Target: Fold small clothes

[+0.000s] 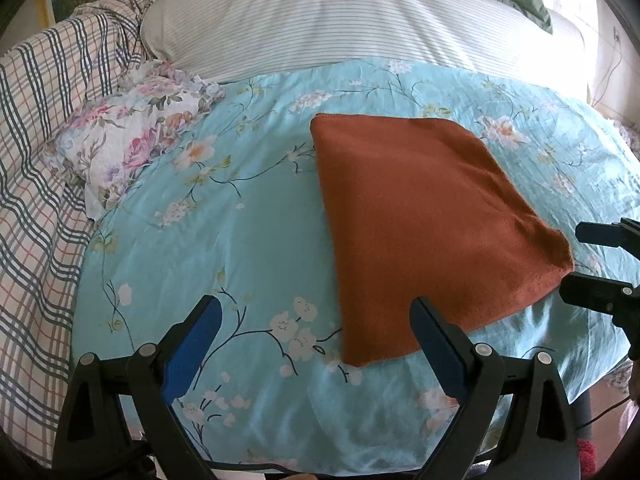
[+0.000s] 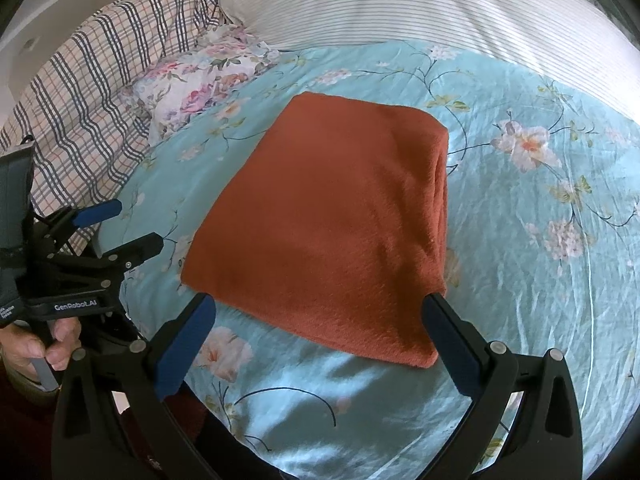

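Rust-orange cloth is lying flat, folded into a rough rectangle with a doubled edge along its right side, on the turquoise floral sheet. In the right wrist view the cloth's near edge is sitting between and just beyond the two blue-padded fingers; its near right corner is lying just beside the right finger, contact not resolvable. The right gripper is standing wide open, holding nothing. In the left wrist view the cloth is lying to the right of centre; its near left corner is falling between the fingers, close to the right one. The left gripper is likewise spread wide, gripping nothing. The right gripper's black tips are showing at the right edge of the left view, near the cloth's right corner. A floral-print pillow is lying well apart at far left, beside a plaid blanket; a striped pillow is lying beyond the sheet. The person's hand is gripping the left handle.
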Action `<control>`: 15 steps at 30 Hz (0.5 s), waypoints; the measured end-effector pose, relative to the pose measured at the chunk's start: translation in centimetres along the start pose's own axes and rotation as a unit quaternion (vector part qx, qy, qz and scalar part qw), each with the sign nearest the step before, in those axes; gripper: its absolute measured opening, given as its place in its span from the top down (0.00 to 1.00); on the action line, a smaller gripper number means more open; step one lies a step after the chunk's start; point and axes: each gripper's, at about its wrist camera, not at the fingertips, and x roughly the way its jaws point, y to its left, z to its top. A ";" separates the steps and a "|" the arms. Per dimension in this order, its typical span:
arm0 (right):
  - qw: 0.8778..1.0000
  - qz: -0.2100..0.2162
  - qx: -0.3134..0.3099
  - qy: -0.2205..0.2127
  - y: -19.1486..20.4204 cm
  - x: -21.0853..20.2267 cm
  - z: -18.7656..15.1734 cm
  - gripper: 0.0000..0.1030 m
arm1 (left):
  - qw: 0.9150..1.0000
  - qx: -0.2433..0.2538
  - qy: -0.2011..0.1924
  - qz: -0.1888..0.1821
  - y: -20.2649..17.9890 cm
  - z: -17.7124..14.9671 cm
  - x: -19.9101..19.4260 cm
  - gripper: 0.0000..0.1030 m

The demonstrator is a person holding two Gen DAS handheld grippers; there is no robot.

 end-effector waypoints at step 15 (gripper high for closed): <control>1.000 0.000 0.006 -0.003 -0.5 0.0 0.3 0.01 | 1.000 0.003 0.001 -0.002 -0.3 -0.2 0.1 0.07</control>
